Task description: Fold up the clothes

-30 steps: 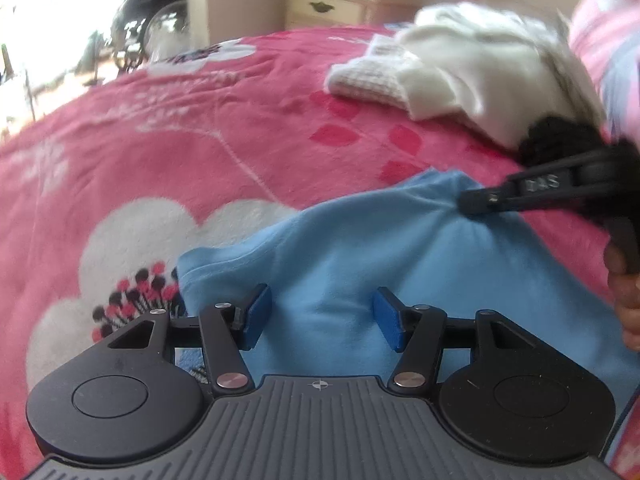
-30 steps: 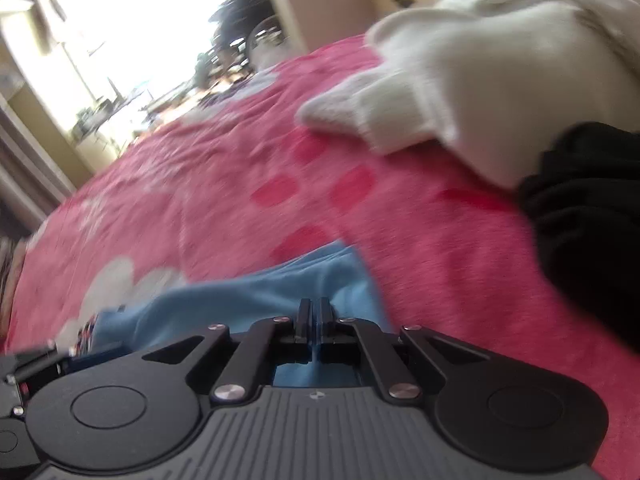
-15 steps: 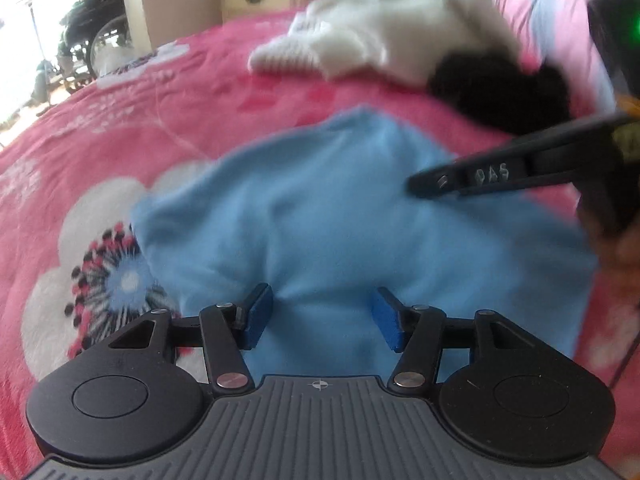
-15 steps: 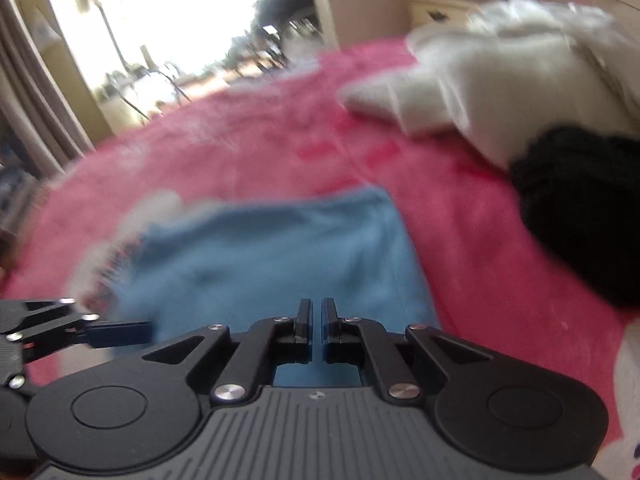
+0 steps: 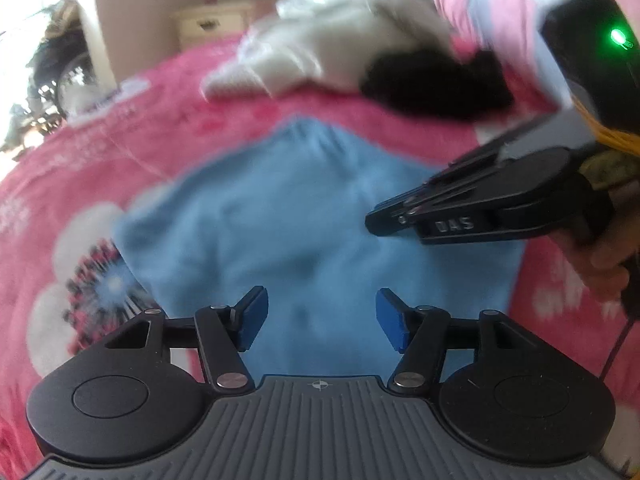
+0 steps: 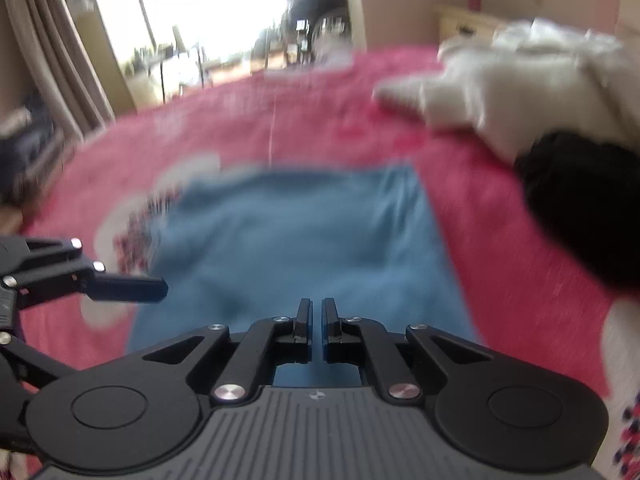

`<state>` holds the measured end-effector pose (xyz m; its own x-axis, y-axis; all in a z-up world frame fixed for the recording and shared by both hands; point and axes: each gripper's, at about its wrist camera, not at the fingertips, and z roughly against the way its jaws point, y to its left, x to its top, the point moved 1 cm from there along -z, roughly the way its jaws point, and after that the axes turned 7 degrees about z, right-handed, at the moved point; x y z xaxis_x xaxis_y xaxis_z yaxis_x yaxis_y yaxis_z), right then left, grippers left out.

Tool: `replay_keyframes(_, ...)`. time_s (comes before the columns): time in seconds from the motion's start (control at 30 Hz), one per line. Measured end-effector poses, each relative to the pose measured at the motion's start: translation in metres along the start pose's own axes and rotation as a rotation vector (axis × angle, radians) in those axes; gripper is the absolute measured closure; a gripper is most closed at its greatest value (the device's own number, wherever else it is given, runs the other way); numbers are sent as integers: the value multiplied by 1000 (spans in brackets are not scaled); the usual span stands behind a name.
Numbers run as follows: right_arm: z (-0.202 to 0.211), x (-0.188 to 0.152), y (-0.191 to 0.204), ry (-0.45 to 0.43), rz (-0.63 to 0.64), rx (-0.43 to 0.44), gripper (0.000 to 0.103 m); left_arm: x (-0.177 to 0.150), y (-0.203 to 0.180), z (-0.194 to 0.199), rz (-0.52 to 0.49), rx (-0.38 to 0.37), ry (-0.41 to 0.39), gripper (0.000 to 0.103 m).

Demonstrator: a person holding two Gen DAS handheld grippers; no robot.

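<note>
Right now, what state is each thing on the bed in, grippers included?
Light blue cotton garment: spread flat on the pink blanket, ungripped.
White knitted sweater: crumpled, unfolded.
Black fabric bundle: heaped.
Left gripper: fingers open, empty.
Right gripper: fingers nearly shut, empty.

Each camera sits on its tool and looks forward and down, close over the bed [image 5: 168,128]. Both views show the same blue cloth [image 5: 288,216] [image 6: 304,240], the white clothes [image 6: 520,88], and the other tool.
</note>
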<state>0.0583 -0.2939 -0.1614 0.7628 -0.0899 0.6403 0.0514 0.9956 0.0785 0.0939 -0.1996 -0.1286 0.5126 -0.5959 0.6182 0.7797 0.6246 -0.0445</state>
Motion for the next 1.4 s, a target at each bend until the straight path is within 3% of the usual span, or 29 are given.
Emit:
replay_keyframes(0.03, -4, -3, 0, 0, 3, -4, 99, -5, -2, -9, -7, 7, 36, 39)
replay_keyframes(0.13, -10, -7, 2, -1, 16, -19, 101, -8, 5, -13, 34, -8, 15, 35)
replay_keyframes(0.37, 7, -6, 3, -23, -8, -18, 96, -2, 9, 15, 62, -20, -9, 37)
replay_keyframes(0.63, 32, -11, 14, -20, 17, -8, 96, -21, -13, 34, -50, -99, 1, 36)
replay_keyframes(0.77, 23, -22, 13, 34, 25, -23, 96, -34, -16, 27, -71, -97, 48, 36)
replay_keyframes(0.93, 17, -26, 11, 35, 8, -28, 98, -37, -15, 27, -61, -94, 58, 34)
replay_keyframes(1.17, 45, -23, 14, -6, -9, 11, 94, -42, -17, 46, -82, -132, 41, 34)
replay_keyframes(1.4, 56, -36, 22, 34, 1, 28, 94, -64, -23, 34, -130, -123, 108, 33)
